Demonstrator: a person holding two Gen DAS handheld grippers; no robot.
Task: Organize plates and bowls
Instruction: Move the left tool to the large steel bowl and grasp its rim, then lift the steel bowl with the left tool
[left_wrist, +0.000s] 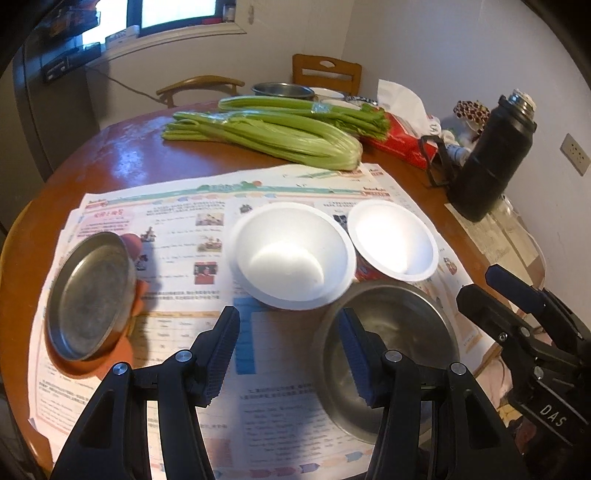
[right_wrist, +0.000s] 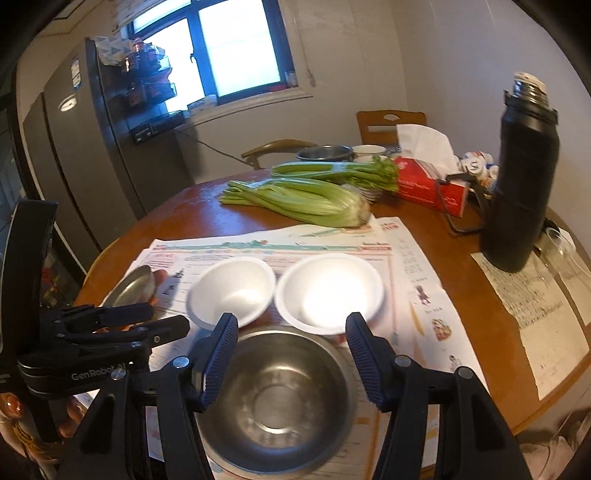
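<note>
Two white bowls stand side by side on newspaper: the left one (left_wrist: 290, 254) (right_wrist: 232, 290) and the right one (left_wrist: 392, 240) (right_wrist: 330, 291). A steel bowl (left_wrist: 391, 354) (right_wrist: 277, 398) sits in front of them. A steel plate (left_wrist: 90, 295) (right_wrist: 135, 286) lies tilted on an orange item at the left. My left gripper (left_wrist: 290, 350) is open and empty, over the paper just left of the steel bowl. My right gripper (right_wrist: 291, 354) is open and empty, with its fingers astride the steel bowl's far rim. Each gripper shows in the other's view, the right (left_wrist: 509, 302) and the left (right_wrist: 147, 321).
Celery bunches (left_wrist: 266, 129) (right_wrist: 306, 192) lie behind the newspaper (left_wrist: 177, 229). A black thermos (left_wrist: 491, 155) (right_wrist: 524, 173) and a red tissue box (left_wrist: 402, 136) (right_wrist: 432, 181) stand at the right. A metal bowl (left_wrist: 282, 90) and dishes sit at the far edge. A fridge (right_wrist: 74, 166) stands to the left.
</note>
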